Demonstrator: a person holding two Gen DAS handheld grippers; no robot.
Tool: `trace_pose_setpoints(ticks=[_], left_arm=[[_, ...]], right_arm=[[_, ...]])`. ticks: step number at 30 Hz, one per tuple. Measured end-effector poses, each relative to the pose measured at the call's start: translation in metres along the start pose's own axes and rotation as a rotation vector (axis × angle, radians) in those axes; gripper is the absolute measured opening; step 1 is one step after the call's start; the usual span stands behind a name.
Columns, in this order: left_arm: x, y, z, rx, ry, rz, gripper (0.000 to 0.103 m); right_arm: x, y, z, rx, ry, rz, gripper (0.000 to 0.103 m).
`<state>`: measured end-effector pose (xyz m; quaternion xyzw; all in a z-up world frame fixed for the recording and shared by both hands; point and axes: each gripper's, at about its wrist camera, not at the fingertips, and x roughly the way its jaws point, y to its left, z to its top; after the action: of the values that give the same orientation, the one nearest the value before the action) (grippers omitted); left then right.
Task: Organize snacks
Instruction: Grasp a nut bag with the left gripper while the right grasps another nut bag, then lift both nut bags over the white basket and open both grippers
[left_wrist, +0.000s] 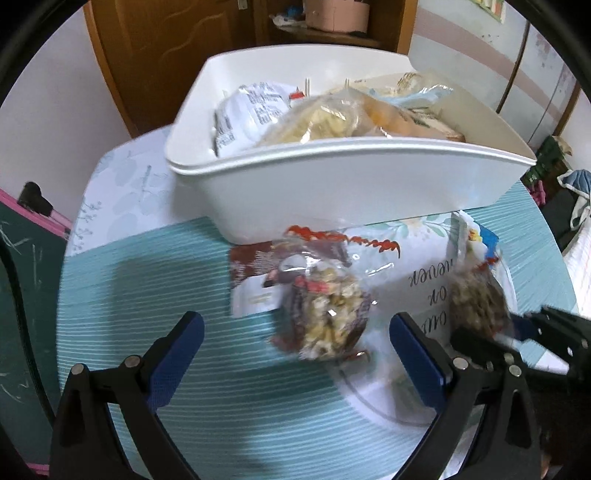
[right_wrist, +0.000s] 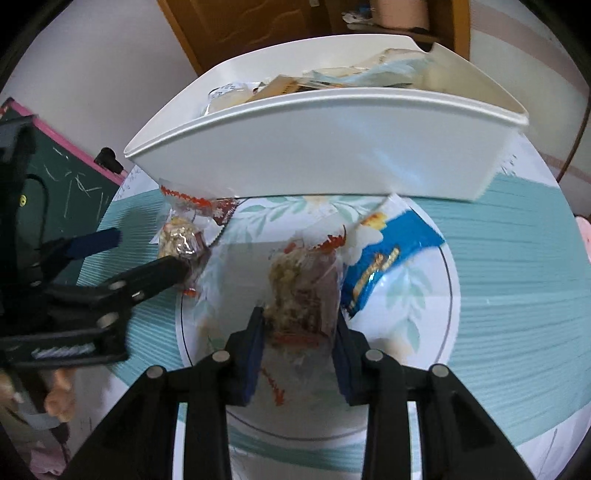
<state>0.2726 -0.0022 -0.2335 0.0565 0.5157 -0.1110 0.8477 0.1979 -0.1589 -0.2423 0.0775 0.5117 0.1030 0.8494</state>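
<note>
The left gripper (left_wrist: 295, 332) has its fingers spread around a clear nut snack bag (left_wrist: 325, 314) lying on the table (left_wrist: 166, 277). To the right, the right gripper (right_wrist: 298, 332) pinches a second snack bag (right_wrist: 301, 288) (a blue packet (right_wrist: 388, 254) beside it). Behind stands the white bin (right_wrist: 332, 147), holding other snacks.

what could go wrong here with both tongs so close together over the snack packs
1. The right tongs pinch a clear nut snack pack near its lower end only; the crinkly wrapper might slip out on the way to the white bin.
2. The open left tongs straddle a second nut pack right beside the right ones, so the two could collide.
3. The bin already looks heaped, so added packs may spill.
</note>
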Motion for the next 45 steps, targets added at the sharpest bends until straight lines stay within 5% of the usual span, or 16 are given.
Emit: trace_pose_setpoints(ticks=[2,6,9,15,29,37,45], left_arm=[[0.008,-0.003,0.002,-0.032,0.018,-0.009,0.09],[0.018,-0.007,0.001,-0.062,0.039,-0.01,0.057],[0.016,-0.012,-0.001,-0.043,0.032,0.018,0.048],[0.0,-0.012,-0.014,-0.082,0.01,0.006,0.046],[-0.104,-0.02,-0.055,-0.013,-0.075,-0.036,0.046],[-0.154,-0.006,-0.026,-0.028,-0.11,-0.013,0.047],[-0.215,-0.014,0.034,0.032,-0.205,0.066,0.047]], right_arm=[[-0.002,0.002,-0.003,-0.008,-0.008,-0.005,0.034],[-0.003,0.004,-0.003,-0.016,-0.019,-0.005,0.034],[-0.004,0.002,-0.003,-0.01,-0.02,0.005,0.034],[-0.014,-0.007,-0.01,0.006,-0.014,0.012,0.033],[-0.08,-0.01,-0.023,0.015,-0.088,0.028,0.033],[-0.137,0.001,-0.007,-0.049,-0.166,-0.01,0.033],[-0.224,0.022,0.061,-0.157,-0.32,-0.076,0.034]])
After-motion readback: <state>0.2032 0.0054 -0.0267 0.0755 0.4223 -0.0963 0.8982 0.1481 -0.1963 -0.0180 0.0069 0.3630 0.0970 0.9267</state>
